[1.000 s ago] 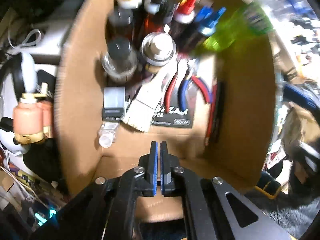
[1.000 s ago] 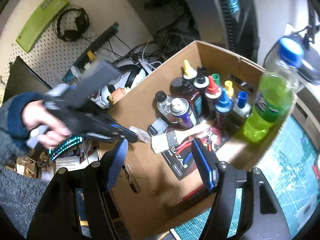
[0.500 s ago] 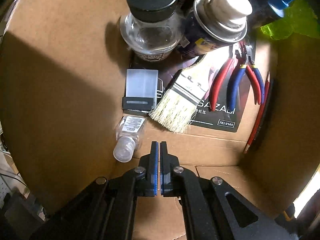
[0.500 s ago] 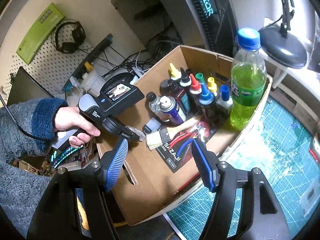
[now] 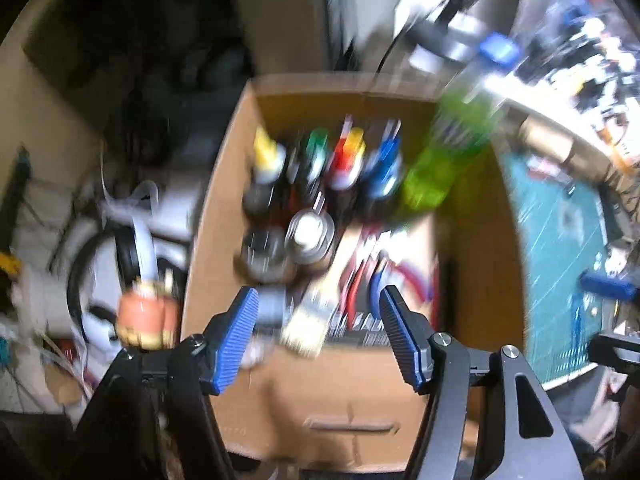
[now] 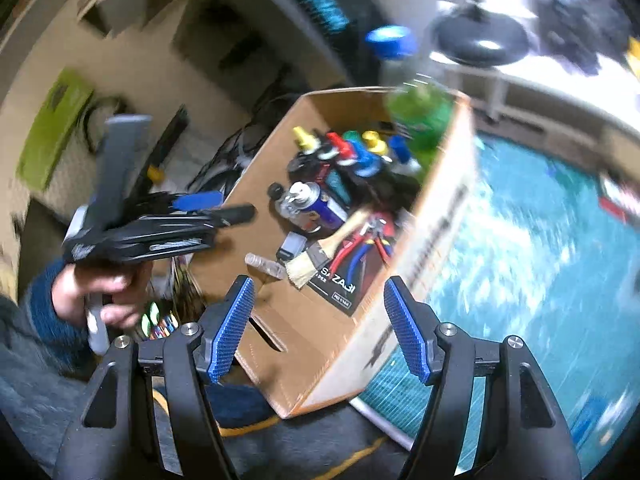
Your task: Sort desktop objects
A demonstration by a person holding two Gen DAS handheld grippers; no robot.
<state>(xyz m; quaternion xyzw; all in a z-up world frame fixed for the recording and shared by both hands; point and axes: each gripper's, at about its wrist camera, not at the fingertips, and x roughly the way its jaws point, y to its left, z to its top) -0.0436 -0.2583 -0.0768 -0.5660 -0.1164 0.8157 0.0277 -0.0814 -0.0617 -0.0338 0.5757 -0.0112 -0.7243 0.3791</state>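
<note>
Your left gripper (image 5: pixel 316 336) hangs over the box (image 5: pixel 328 420), jaws opening on nothing, your right gripper (image 6: pixel 318 330) wide and empty too, since the bottles (image 6: pixel 352 152), brush (image 6: pixel 320 252) and pliers (image 6: pixel 360 248) already lie inside

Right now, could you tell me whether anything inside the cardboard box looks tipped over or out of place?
One thing stands out: a small clear bottle lies on its side on the floor of the cardboard box, beside the paintbrush, while the ink bottles and spray can stand upright. No spill shows.
</note>
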